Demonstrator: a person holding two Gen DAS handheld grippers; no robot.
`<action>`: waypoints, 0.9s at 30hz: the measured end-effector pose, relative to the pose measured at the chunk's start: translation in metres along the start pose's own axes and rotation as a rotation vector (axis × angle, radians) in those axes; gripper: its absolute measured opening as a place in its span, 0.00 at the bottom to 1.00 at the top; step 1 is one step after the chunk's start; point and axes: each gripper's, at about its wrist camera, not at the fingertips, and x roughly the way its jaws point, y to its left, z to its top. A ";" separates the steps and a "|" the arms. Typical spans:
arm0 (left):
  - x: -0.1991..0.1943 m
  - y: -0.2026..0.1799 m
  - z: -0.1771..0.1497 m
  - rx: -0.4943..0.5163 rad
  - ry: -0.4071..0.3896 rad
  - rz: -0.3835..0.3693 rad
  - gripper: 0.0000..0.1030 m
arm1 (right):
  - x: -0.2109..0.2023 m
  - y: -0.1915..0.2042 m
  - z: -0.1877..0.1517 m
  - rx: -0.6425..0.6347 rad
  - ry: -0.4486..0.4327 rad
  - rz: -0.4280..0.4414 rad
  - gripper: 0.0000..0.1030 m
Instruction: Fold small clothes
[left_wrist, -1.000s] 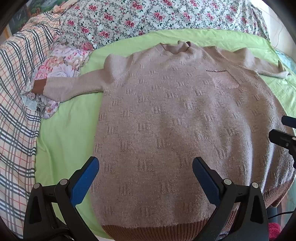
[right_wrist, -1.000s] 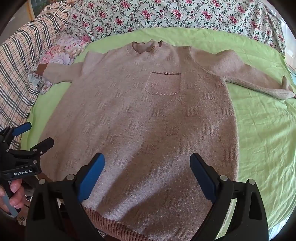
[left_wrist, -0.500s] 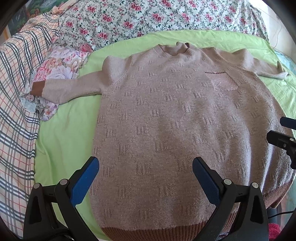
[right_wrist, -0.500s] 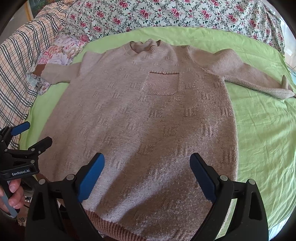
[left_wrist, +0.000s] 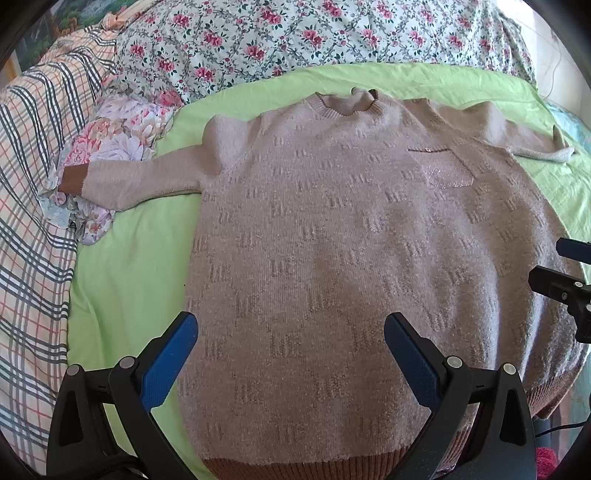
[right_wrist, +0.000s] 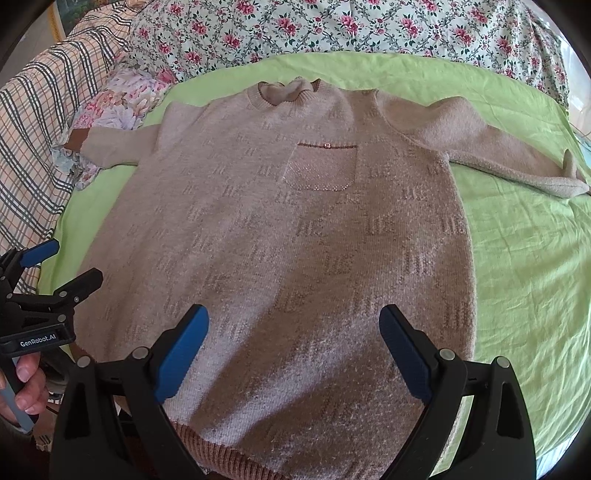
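Note:
A beige knit sweater (left_wrist: 351, 240) with a small chest pocket lies flat and face up on a light green sheet (left_wrist: 122, 266), both sleeves spread out. It also shows in the right wrist view (right_wrist: 288, 240). My left gripper (left_wrist: 290, 339) is open and empty, above the sweater's lower left part near the brown hem. My right gripper (right_wrist: 293, 332) is open and empty above the lower right part. The right gripper shows at the right edge of the left wrist view (left_wrist: 561, 280). The left gripper shows at the left edge of the right wrist view (right_wrist: 48, 280).
A floral quilt (left_wrist: 295, 33) lies behind the sheet. A plaid blanket (left_wrist: 29, 221) runs along the left. A crumpled floral cloth (left_wrist: 114, 136) sits under the left cuff. The green sheet (right_wrist: 524, 258) extends right of the sweater.
Both grippers have drawn back a little towards the hem, so the sweater sits slightly lower in view. The sweater has not moved and both grippers stay open.

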 end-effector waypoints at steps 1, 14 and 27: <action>0.000 0.000 0.000 -0.003 0.003 -0.005 0.98 | 0.000 0.000 0.000 0.000 0.000 0.000 0.91; -0.001 0.000 0.007 0.012 0.002 0.009 0.98 | -0.003 0.002 0.006 0.001 -0.008 0.006 0.91; 0.015 0.003 0.021 -0.001 0.029 -0.018 0.98 | 0.000 -0.019 0.011 0.063 -0.016 0.025 0.91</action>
